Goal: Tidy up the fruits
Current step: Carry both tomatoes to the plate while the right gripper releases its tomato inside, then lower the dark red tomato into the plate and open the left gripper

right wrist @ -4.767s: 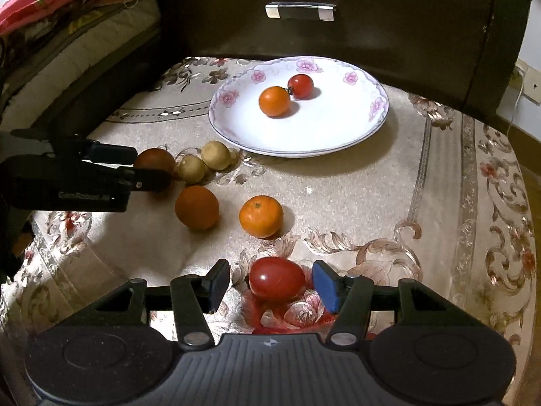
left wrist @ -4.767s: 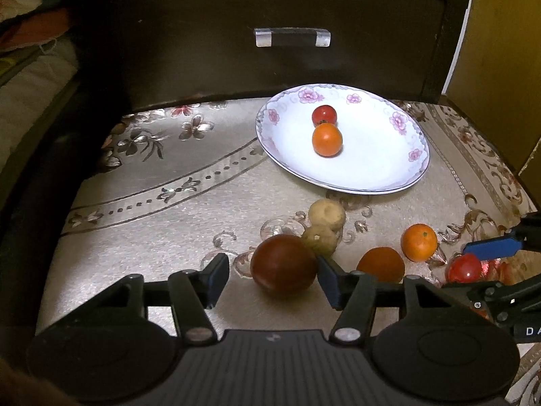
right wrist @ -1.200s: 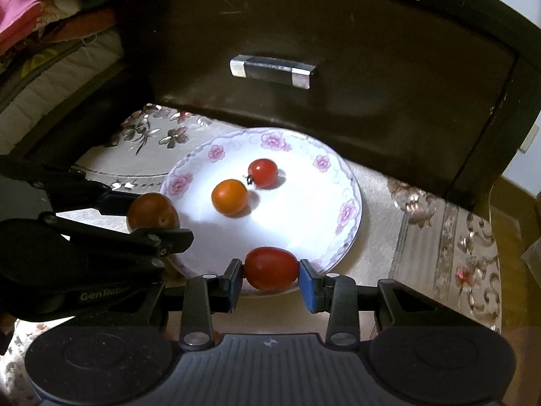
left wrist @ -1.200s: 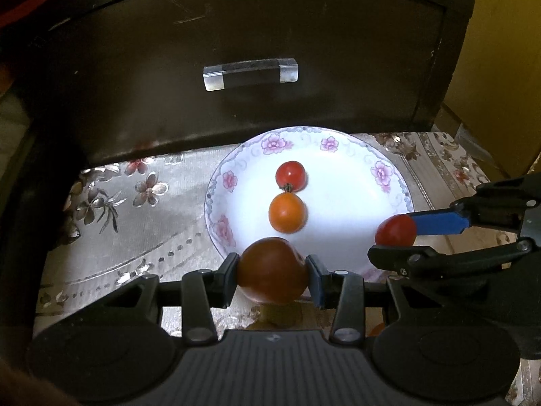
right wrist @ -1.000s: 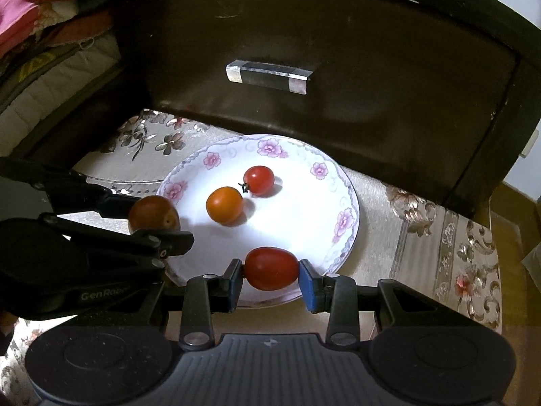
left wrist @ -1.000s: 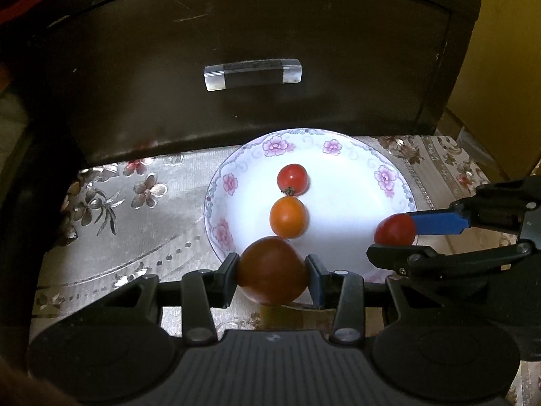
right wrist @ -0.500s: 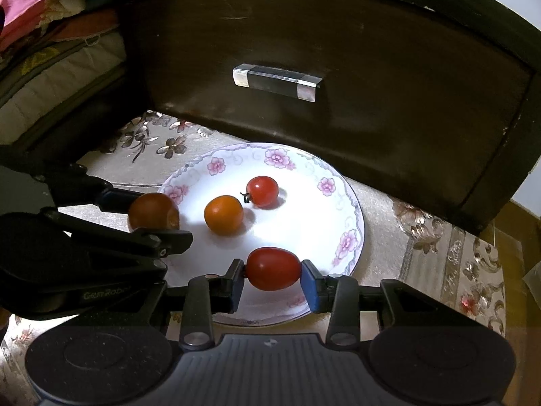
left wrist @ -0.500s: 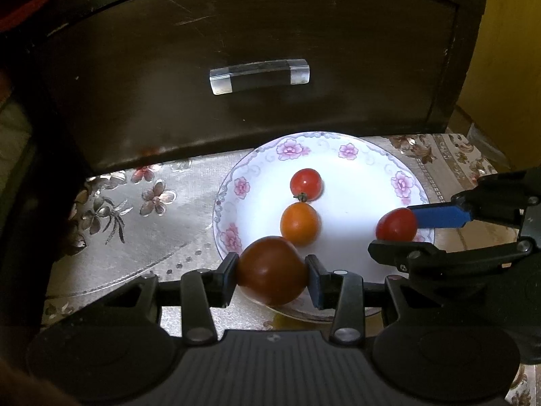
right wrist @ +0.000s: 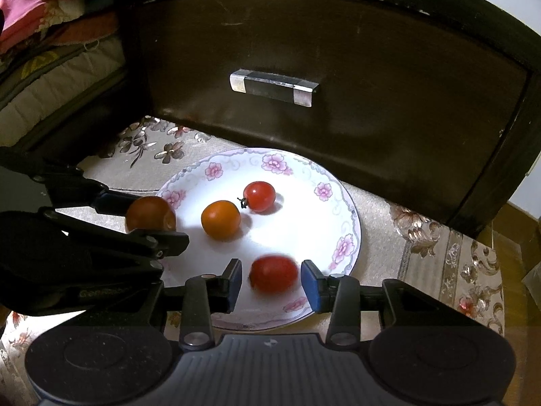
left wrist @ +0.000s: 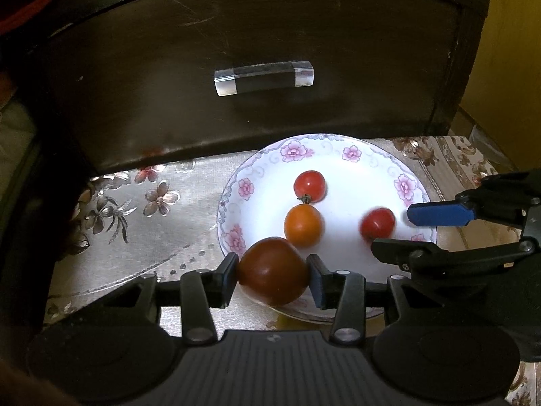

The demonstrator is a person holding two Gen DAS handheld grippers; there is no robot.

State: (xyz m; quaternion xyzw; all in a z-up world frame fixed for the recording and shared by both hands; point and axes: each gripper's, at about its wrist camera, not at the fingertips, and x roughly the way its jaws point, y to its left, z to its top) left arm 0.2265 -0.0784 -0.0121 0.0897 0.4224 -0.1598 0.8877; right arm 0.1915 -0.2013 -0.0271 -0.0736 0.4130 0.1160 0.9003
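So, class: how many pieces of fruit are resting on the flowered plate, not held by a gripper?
3: a red tomato farthest back, an orange fruit beside it, and a blurred red tomato between the right gripper's open fingers. None looks hidden.

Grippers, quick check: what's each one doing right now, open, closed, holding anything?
Left gripper: closed on the dark red tomato.
Right gripper: open; the blurred red tomato sits free between its jaws over the plate.

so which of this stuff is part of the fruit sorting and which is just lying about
Job:
flowered white plate
dark red tomato in left gripper
blurred red tomato between open right gripper
orange fruit
small stemmed red tomato

Lying about:
dark wooden drawer
floral cloth
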